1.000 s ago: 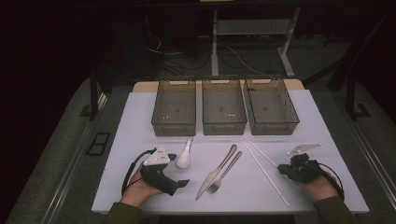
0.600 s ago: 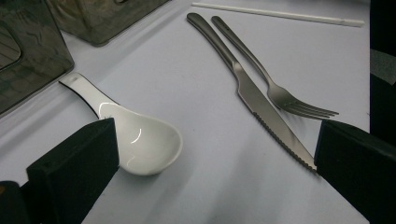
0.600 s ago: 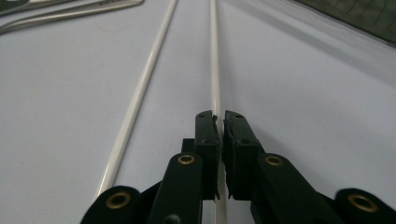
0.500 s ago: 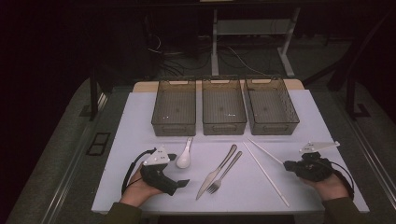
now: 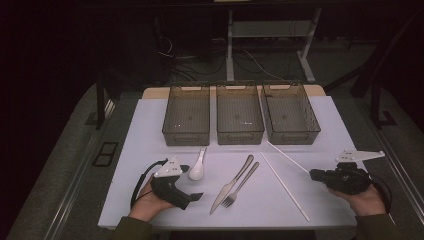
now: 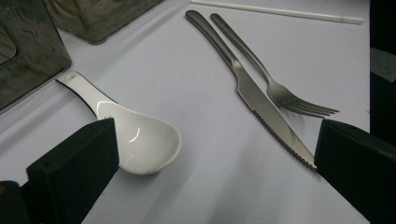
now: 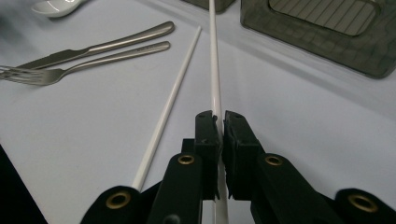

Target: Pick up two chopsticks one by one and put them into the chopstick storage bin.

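Observation:
Two white chopsticks lie right of centre on the white mat. My right gripper [image 5: 313, 174] [image 7: 220, 122] is shut on the near end of one chopstick [image 5: 287, 156] [image 7: 214, 70], which points toward the bins. The other chopstick [image 5: 285, 186] [image 7: 173, 93] lies loose beside it. A white ceramic spoon [image 5: 197, 170] [image 6: 140, 135], a steel knife [image 5: 231, 184] [image 6: 252, 88] and a fork [image 5: 241, 186] [image 6: 266, 77] lie side by side. My left gripper [image 5: 192, 182] [image 6: 215, 154] rests open on the mat, with the spoon's bowl at one jaw and the knife's tip at the other.
Three smoky transparent bins [image 5: 186, 115] [image 5: 240, 115] [image 5: 291, 114] stand in a row at the back of the mat [image 5: 150, 130]. A corner of one bin [image 7: 327, 28] lies just beyond the held chopstick. Dark floor and table legs surround the table.
My right gripper has shifted a little to the right, at the near end of the chopstick. The left gripper and the cutlery have not moved.

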A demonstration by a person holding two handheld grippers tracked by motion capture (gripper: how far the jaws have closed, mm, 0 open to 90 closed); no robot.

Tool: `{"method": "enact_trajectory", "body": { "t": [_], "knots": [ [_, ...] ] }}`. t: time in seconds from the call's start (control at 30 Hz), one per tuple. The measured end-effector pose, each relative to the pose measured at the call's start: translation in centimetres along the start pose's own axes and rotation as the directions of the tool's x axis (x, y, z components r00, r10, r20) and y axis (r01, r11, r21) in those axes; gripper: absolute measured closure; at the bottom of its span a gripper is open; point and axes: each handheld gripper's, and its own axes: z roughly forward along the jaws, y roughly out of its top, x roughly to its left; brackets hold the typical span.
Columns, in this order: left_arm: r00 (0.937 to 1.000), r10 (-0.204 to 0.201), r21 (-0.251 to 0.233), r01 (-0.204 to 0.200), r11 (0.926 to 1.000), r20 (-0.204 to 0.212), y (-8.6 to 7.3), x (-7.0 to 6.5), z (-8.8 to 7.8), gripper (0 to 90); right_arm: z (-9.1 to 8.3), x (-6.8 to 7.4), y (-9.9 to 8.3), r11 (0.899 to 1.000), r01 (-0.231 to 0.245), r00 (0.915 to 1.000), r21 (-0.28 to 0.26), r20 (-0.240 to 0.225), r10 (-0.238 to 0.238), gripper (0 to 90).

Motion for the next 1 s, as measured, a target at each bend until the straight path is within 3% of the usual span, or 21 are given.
{"method": "enact_trajectory", "body": {
  "t": [0.37, 1.0],
  "knots": [
    [1.0, -0.006, -0.013, 0.006, 0.9999, 0.002, -0.1, 0.2, -0.1, 0.0, -0.4, 0.4, 1.6, 0.998, 0.037, 0.9984, -0.047, -0.04, -0.039, 84.8],
    [0.9998, -0.02, -0.029, 0.02, 0.9994, 0.003, 0.0, 0.0, 0.1, 0.0, 1.2, 1.4, 5.5, 0.994, 0.068, 0.9953, -0.08, -0.064, -0.073, 84.7]
  ]
}}
